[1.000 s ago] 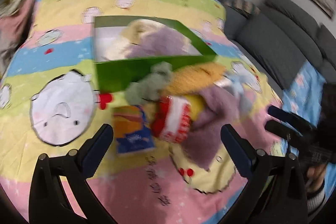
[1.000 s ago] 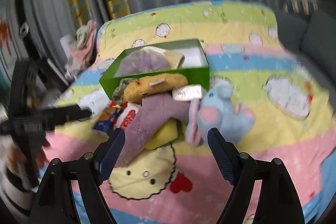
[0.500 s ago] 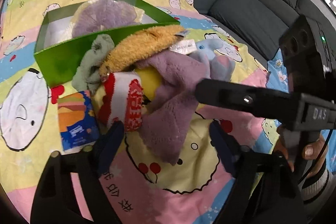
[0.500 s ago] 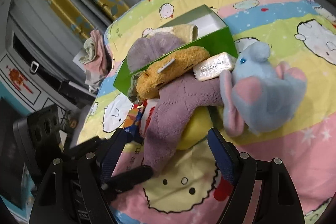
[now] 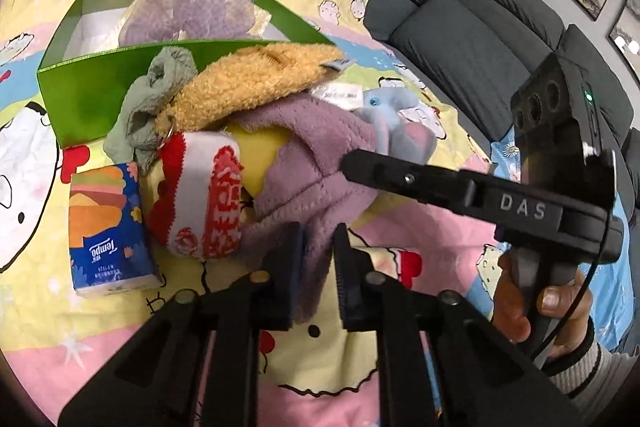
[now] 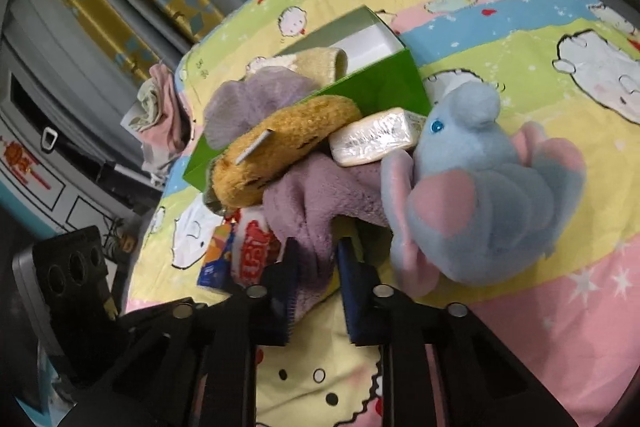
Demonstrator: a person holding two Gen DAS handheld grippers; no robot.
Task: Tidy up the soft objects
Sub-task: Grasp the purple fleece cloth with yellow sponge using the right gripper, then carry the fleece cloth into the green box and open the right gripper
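Observation:
A pile of soft things lies on the cartoon bedspread in front of a green box. On top is a purple fleece cloth. My left gripper is shut on its hanging near end. My right gripper is closing its jaws on another fold of the purple cloth, which is pinched between the pads. In the left wrist view the right gripper reaches in from the right. An orange plush, a red-and-white sock and a blue elephant plush crowd around it.
A grey-green cloth leans on the box front. A blue tissue pack lies to the left, a silver-wrapped pack on the pile. Another purple cloth fills the box. A grey sofa stands on the right.
Both grippers came down onto the pile and went from wide open to closed on the purple cloth.

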